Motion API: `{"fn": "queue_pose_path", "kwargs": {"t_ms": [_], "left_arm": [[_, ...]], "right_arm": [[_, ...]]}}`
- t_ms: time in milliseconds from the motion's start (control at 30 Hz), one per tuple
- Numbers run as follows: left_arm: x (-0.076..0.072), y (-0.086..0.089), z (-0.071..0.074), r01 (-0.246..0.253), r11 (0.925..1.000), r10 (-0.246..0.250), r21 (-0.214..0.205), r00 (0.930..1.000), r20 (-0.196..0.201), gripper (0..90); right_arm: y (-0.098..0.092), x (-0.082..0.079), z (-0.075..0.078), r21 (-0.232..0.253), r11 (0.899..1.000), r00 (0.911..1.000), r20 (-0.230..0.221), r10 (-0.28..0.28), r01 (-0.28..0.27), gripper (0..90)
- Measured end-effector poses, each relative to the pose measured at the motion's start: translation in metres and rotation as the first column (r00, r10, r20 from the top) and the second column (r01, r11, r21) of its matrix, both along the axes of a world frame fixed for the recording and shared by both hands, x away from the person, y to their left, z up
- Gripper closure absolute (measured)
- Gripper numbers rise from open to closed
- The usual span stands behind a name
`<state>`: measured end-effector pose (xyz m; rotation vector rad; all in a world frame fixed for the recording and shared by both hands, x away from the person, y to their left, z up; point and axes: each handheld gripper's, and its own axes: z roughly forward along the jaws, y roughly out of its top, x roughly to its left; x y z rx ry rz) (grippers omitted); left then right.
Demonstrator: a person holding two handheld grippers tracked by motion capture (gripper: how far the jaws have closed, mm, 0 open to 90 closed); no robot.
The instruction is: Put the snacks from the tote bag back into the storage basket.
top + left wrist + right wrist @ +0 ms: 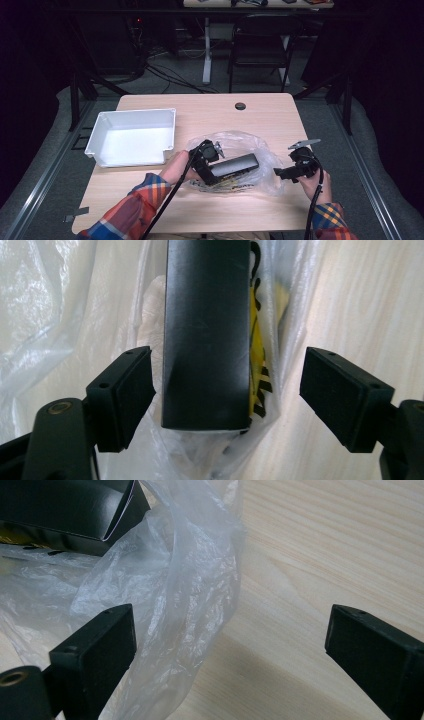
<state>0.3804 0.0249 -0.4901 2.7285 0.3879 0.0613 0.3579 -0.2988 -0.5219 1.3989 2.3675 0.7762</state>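
Step, as I read it: getting the black box [235,165] and the clear bag [260,150] sorted out. Whether it's going in or coming out I can't tell.

Bin [131,136]: white, sits at the counter's [200,112] left, well apart from the action, nothing seen in it.

Left tool [227,390]: spread wide, straddling the near end of the box. Left pad [132,390] is just beside the box's side, right pad well off it. Not pinching anything.

Box: mid-counter, lying on or half inside the bag, long, matte black, slight dent near the end facing the left tool. Yellow-and-black print [257,365] shows along one edge, under the film.

Bag: thin, crinkled, glossy, bunched around the box, open edge toward the right.

Right tool [230,645]: also spread, over bare counter at the bag's right edge, a film fold just beside its left pad. Gripping nothing.

Next move, my guess: left closes squarely on the box end, right pinches a bag fold to hold it taut. Film is slippery, so bite a thick fold.
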Motion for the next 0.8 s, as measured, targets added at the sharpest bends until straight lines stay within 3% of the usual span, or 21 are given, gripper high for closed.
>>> {"fn": "queue_pose_path", "kwargs": {"t_ms": [133,367,533,767,800], "left_arm": [[0.006,-0.006,-0.006,0.016,0.9990,-0.016,0.043,0.9999,-0.004,22.9],[0.011,-0.011,-0.016,0.019,0.9974,-0.017,0.069,0.9994,-0.029,24.8],[0.012,-0.016,-0.022,0.026,0.9944,-0.024,0.103,0.9995,-0.023,30.9],[0.013,-0.024,-0.032,0.023,0.9879,-0.025,0.153,0.9996,0.016,38.4],[0.013,-0.025,-0.033,0.023,0.9870,-0.024,0.159,0.9997,0.004,38.7]], "right_arm": [[0.000,0.001,-0.001,-0.004,1.000,1.0000,-0.007,0.003,-0.003,5.7],[-0.001,0.001,-0.002,-0.004,1.000,0.9999,-0.013,0.001,-0.001,5.7],[-0.001,0.002,-0.003,-0.004,1.000,0.9999,-0.017,0.003,-0.003,5.8],[0.001,0.002,-0.004,-0.005,1.000,0.9998,-0.017,0.003,-0.003,5.8],[0.001,0.002,-0.004,-0.005,1.000,0.9998,-0.017,0.003,-0.003,5.9]]}}
